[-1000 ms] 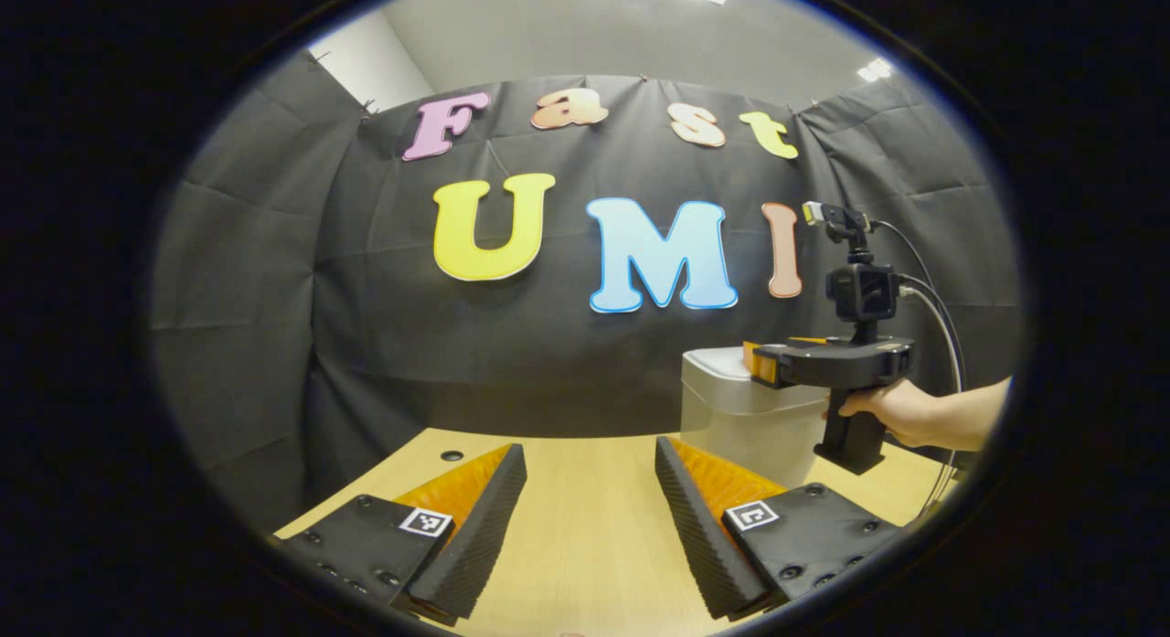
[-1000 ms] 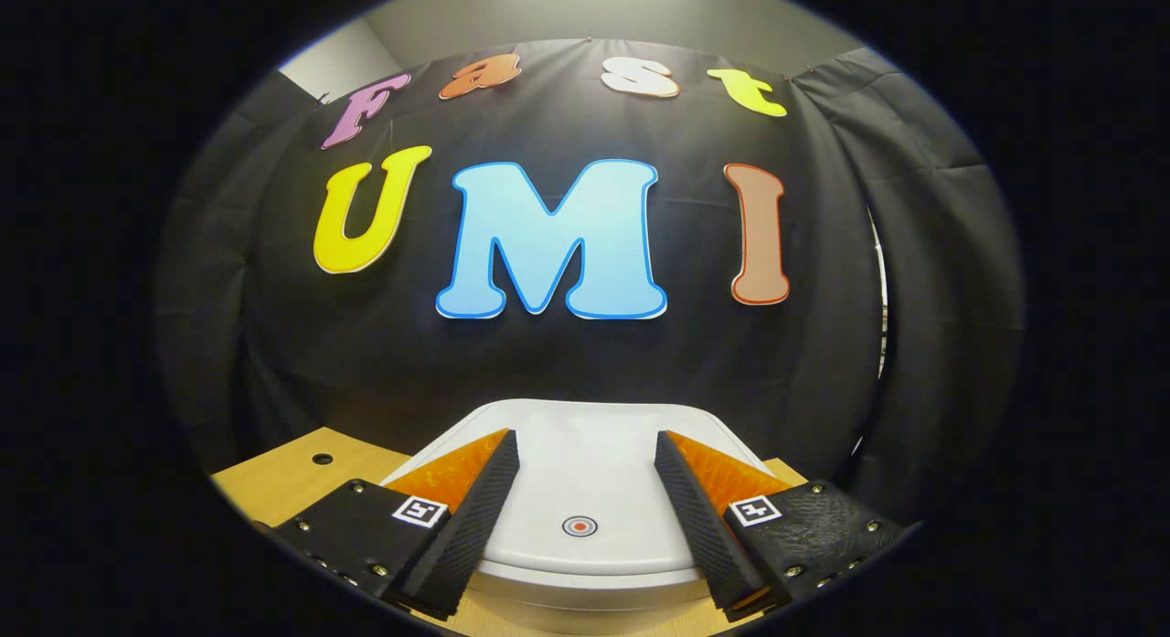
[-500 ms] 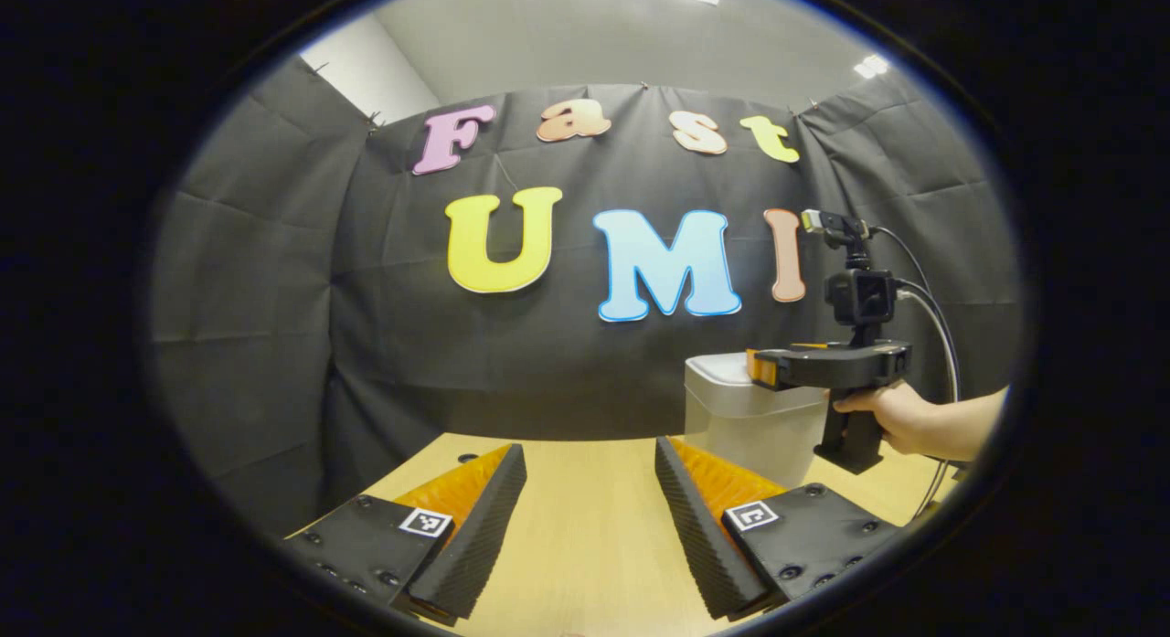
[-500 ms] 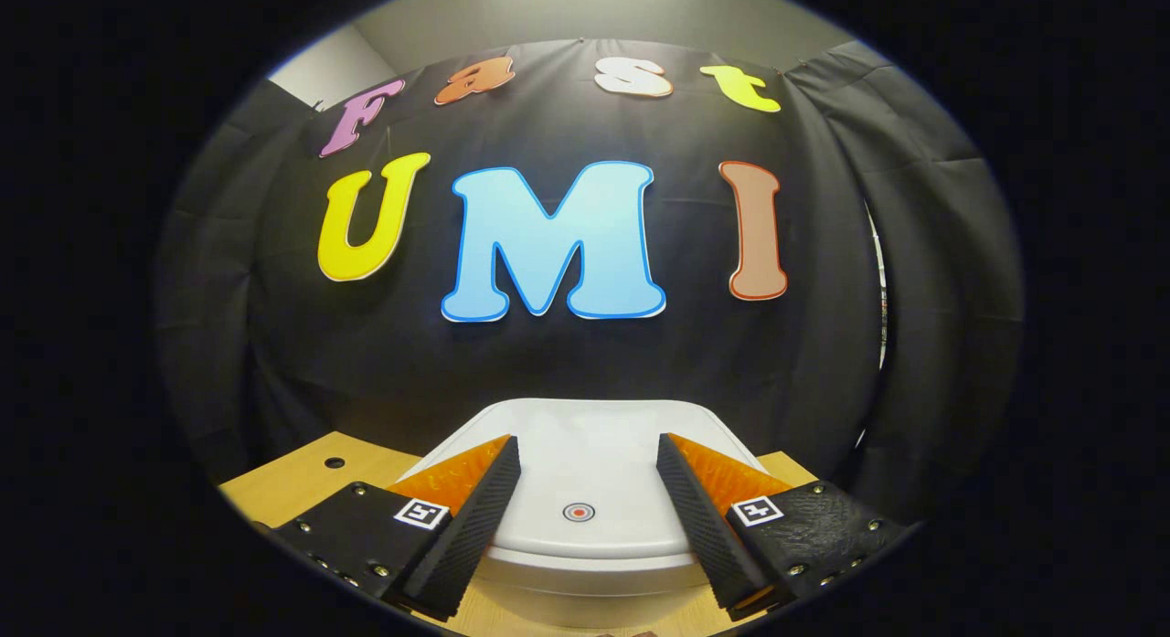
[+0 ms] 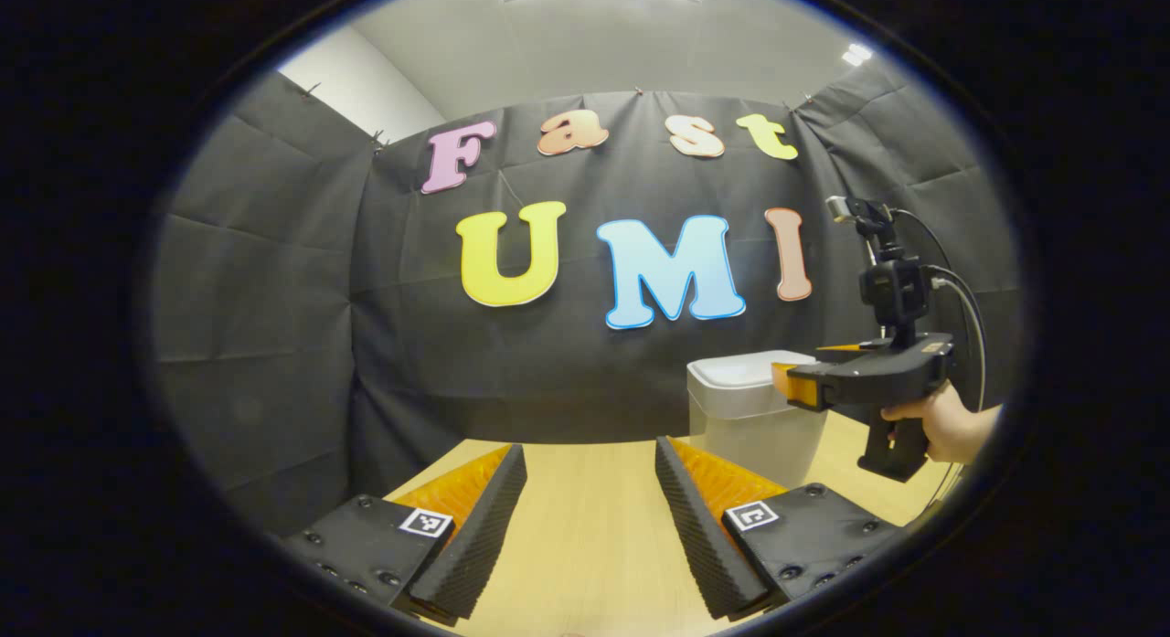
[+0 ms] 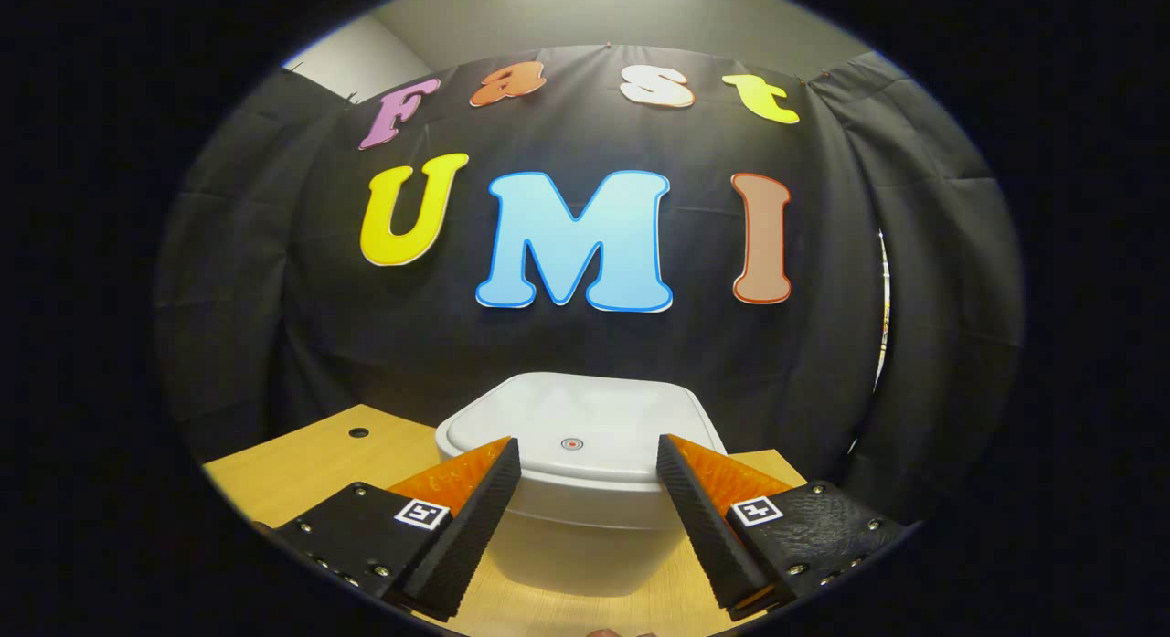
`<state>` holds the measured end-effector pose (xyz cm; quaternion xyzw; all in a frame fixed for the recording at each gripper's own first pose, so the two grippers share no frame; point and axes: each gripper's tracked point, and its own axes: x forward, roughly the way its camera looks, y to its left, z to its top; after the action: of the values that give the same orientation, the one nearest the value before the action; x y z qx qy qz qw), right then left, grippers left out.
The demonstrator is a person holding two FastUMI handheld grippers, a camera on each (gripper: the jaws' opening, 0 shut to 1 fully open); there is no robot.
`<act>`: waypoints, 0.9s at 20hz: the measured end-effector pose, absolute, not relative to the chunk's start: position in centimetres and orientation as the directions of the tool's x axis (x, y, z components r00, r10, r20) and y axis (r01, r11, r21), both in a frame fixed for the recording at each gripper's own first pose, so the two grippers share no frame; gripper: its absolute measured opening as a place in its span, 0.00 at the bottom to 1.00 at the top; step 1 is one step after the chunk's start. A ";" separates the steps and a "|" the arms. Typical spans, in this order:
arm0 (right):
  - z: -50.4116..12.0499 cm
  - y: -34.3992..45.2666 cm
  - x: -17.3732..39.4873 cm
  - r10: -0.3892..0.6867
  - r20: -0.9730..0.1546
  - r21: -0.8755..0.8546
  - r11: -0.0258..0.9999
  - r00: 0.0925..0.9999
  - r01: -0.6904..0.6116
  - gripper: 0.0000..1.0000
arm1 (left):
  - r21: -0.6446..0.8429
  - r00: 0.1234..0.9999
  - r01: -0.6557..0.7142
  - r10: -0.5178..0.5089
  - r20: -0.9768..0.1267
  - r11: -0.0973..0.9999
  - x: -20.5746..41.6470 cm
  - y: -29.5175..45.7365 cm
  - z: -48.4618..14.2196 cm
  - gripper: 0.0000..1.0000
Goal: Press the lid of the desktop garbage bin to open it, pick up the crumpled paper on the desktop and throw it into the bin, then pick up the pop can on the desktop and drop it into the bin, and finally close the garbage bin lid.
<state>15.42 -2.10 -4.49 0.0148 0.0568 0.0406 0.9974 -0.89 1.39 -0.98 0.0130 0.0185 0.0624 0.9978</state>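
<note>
In the left gripper view, the left gripper [image 5: 590,491] sits lowest in the frame, jaws apart with nothing between them, hovering over bare worktop [image 5: 585,527]. Further in, at the right of that frame, the garbage bin [image 5: 745,418] stands on the worktop with the right gripper [image 5: 784,387] held level in front of its lid by a hand [image 5: 941,425].

In the right gripper view, the right gripper [image 6: 588,491] fills the bottom of the frame, jaws apart and empty, with the bin's pale lid [image 6: 576,431] lying flat and closed just beyond the tips, at lower centre. A small red mark [image 6: 572,443] sits on the lid near its front edge. Behind the bin is the black cloth wall [image 6: 274,299].

I'd judge the step in hand to be a press on the lid. To do it well, the right gripper should come forward and down so one fingertip lands squarely on that red mark, pushing straight down rather than at a slant, so the light bin doesn't slide or tip. I can't spot the crumpled paper or the pop can from here.
</note>
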 end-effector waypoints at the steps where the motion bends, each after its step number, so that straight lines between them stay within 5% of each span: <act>1: -4.4 -2.1 14.4 0.086 -0.109 0.018 0.996 0.990 -0.085 0.96 | 0.021 0.991 -0.123 0.123 -0.044 0.992 -0.8 1.1 -1.4 0.96; 18: -4.8 0.9 1.9 0.086 -0.179 0.129 0.990 0.980 -0.063 0.96 | 0.006 0.992 -0.121 0.121 -0.035 0.993 1.7 6.2 -2.1 0.96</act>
<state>1.86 0.88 -4.80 0.0612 0.0926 0.0374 0.9931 1.74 6.21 -2.05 0.0020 0.0177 0.0606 0.9980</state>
